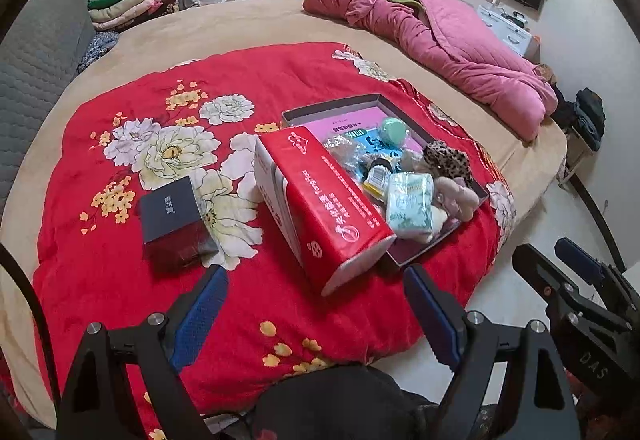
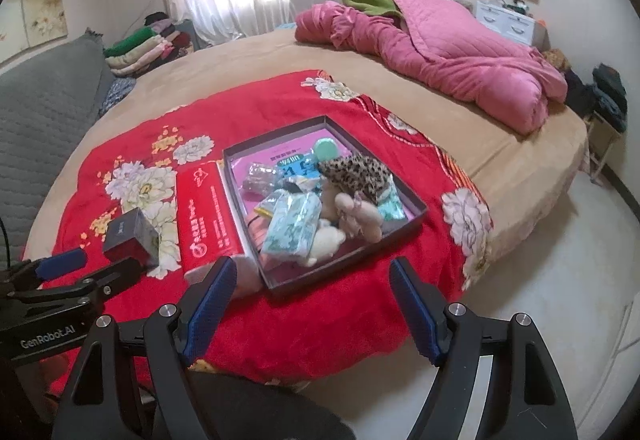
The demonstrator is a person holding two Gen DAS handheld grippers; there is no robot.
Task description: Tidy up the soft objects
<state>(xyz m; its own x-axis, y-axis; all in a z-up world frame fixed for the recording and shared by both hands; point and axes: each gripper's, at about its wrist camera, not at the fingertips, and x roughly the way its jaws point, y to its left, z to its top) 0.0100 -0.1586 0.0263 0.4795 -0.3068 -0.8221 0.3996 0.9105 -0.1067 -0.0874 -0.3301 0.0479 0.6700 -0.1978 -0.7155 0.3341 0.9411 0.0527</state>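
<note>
- L tongs (image 1: 316, 314) spread wide, nothing between pads, hovering over near edge of the red floral blanket (image 1: 120, 168) on the bed (image 1: 248, 20).
- R tongs (image 2: 310, 306) also released, empty, aimed at the near rim of the shallow dark tray (image 2: 416, 200).
- Task stuff: soft items piled in the tray, mostly its 3–6 o'clock half: leopard-print plush (image 2: 356, 170), mint floral tissue pack (image 2: 294, 226), cream plush (image 2: 326, 240), beige plush (image 2: 360, 218), crinkly clear-wrapped packet (image 2: 256, 174), green round thing (image 2: 325, 149) at tray's 12. Pink printed sheet lines the tray floor.
- Red tissue box (image 1: 320, 200) lies on its side touching the tray's 9 o'clock wall; in L view it looks tilted, one end lifted toward the rim.
- Small dark box (image 1: 170, 206) well apart at 9 o'clock from tray, on blanket.
- Stage: pile in tray fits either items gathered there or items waiting to be sorted out; can't tell which.
- Risks, judged only:
  - plush squashes, pads may close on fur only and it slips out mid-lift.
  - tissue pack wrap is slick, and overlaps the cream plush, so a grab could drag the neighbour along.
  - tray is shallow and sits on soft bedding; pushing down on a rim may tip it and spill things.
  - red box leaning at the wall may slide or roll if bumped.
  - tongs work close together, could clash.
</note>
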